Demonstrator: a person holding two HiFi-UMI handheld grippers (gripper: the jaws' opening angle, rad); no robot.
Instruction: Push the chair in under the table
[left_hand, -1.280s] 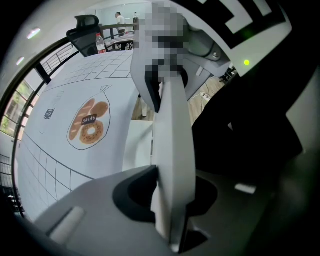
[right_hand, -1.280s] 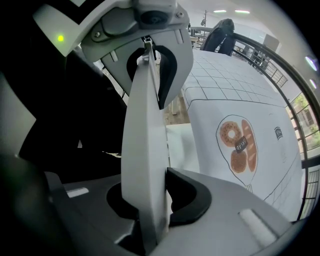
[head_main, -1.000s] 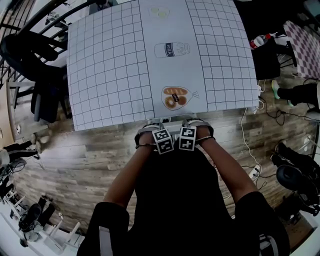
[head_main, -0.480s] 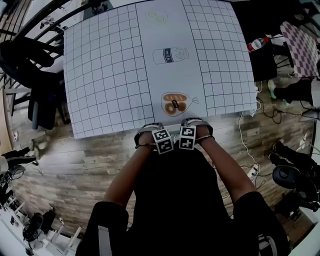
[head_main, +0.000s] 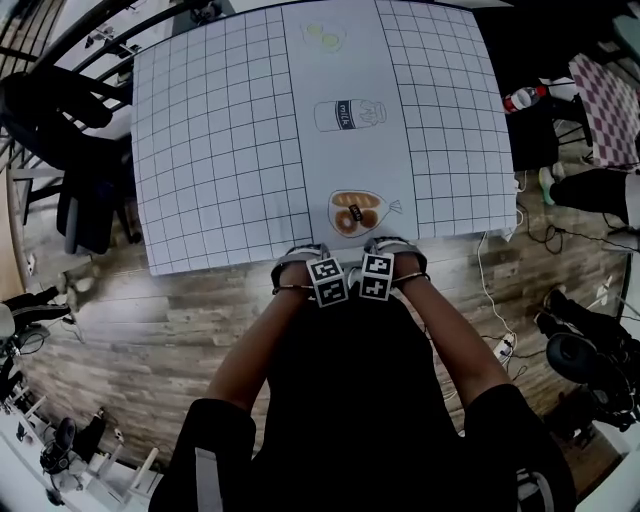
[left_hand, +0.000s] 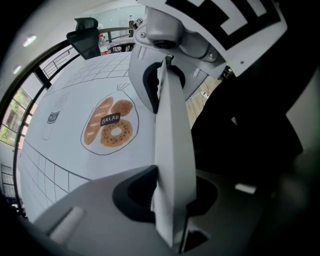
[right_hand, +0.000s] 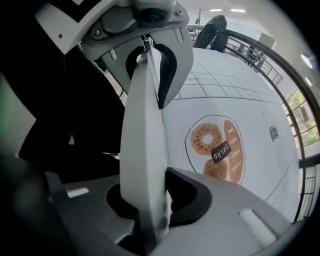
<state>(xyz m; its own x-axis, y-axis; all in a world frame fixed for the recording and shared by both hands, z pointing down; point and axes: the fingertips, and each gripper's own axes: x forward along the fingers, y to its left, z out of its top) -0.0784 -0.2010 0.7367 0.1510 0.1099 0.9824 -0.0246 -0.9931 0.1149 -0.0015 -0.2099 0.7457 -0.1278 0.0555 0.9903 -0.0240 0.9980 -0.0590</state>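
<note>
The chair shows only as its thin white back panel (left_hand: 170, 150), standing edge-on in the left gripper view and again as the panel (right_hand: 145, 150) in the right gripper view. My left gripper (left_hand: 167, 202) is shut on its top edge, and my right gripper (right_hand: 150, 202) is shut on it alongside. In the head view the left gripper (head_main: 300, 264) and right gripper (head_main: 393, 257) sit side by side at the near edge of the table (head_main: 220, 150), which has a grid cloth with a bread drawing (head_main: 357, 213). My body hides the seat.
A black office chair (head_main: 70, 130) stands at the table's left side. Right of the table are a bottle (head_main: 522, 98), a person's leg and shoe (head_main: 590, 185), and cables with a power strip (head_main: 500, 345) on the wooden floor.
Both grippers and the chair back have moved toward the table. The strip of floor between them and the table's near edge has closed.
</note>
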